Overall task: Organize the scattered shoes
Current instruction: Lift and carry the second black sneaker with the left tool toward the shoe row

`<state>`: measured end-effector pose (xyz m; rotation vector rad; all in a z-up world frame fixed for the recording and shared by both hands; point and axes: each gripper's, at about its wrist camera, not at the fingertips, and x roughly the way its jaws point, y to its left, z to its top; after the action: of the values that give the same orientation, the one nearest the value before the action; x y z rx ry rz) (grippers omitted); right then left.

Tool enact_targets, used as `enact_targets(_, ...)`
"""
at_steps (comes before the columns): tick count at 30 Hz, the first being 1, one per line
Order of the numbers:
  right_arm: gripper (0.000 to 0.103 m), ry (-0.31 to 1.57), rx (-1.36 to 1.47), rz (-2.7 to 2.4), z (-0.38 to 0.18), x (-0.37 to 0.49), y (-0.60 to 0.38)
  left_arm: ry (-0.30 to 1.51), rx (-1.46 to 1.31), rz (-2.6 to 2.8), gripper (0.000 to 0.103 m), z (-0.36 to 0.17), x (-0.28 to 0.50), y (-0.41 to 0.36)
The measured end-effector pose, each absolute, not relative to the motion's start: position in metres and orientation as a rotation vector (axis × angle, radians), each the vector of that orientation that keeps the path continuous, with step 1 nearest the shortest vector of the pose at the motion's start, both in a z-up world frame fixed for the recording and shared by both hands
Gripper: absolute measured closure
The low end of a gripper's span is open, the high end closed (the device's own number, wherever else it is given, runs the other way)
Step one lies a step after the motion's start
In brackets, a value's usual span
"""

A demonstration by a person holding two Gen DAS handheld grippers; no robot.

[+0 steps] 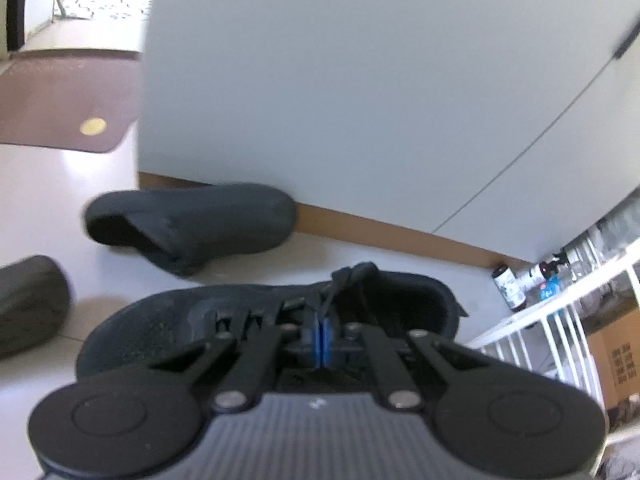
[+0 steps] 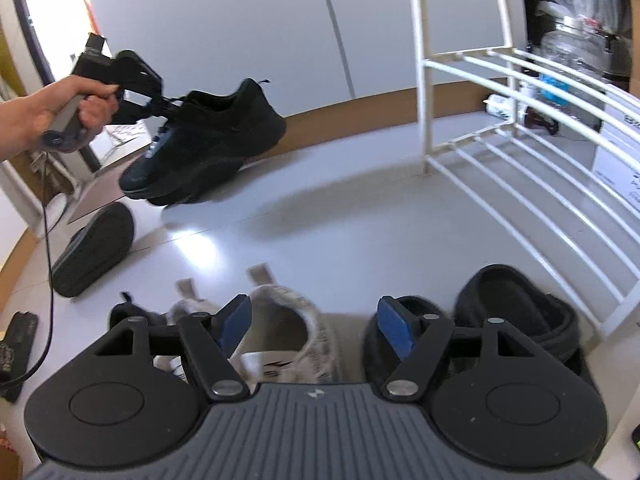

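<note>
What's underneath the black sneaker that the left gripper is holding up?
Beneath the black sneaker, held off the ground by the left gripper, there is bare grey floor with the sneaker's shadow. A dark slipper lies tipped up nearby, not directly below. Nothing hangs from the sole.

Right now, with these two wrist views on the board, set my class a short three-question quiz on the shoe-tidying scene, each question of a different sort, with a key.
1. True or false: the black sneaker is lying on the floor.
2. Multiple choice: the right gripper is A) shut on the beige sneaker, B) open above it, C) shut on a slipper.
3. Short answer: by what part does the left gripper hold the black sneaker?

Key:
1. False: it hangs in the air, off the floor.
2. B: the jaws stand apart and press on nothing.
3. By its laces or tongue, near the front of the shoe's opening; blur hides which exactly.
</note>
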<state>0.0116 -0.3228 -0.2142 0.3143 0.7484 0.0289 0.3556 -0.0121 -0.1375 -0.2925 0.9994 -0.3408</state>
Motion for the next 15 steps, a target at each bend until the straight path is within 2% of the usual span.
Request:
enact_targets(4,0.021,0.747,0.298,0.104,-0.216,0.014,-0.305,0.999,-0.27,-0.409,0.102,-0.135,0.322,0.036)
enact_targets(15,0.021,0.799,0.228,0.166,-0.223,0.03,-0.27,1.05,-0.365,-0.382,0.102,-0.18,0.252,0.148)
